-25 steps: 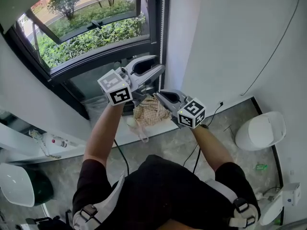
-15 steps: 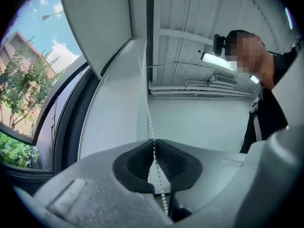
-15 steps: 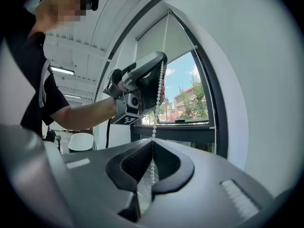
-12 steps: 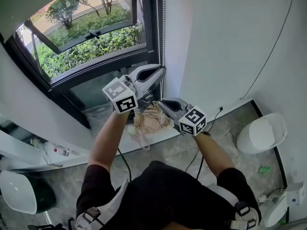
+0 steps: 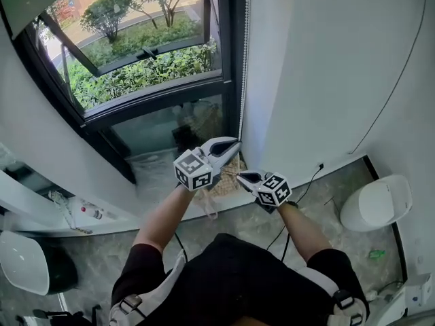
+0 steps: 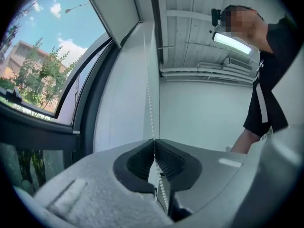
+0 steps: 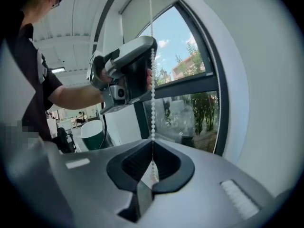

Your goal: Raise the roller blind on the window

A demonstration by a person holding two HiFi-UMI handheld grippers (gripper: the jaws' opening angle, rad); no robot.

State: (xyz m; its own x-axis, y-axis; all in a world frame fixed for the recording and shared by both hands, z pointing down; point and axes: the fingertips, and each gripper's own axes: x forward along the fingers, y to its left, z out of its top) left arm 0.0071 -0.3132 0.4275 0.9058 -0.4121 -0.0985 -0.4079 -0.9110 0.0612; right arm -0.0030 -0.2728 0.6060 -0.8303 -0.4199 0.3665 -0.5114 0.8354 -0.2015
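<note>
Seen from the head: the roller blind's bead chain (image 5: 242, 60) hangs vertically from the top centre of the frame, down the right edge of the window (image 5: 149, 66). At frame centre the left tool (image 5: 231, 143), whose jaws have just been closing, pinches the chain. The right tool (image 5: 240, 176) is clamped on it just below. Any pull probably runs straight down the chain's length.
</note>
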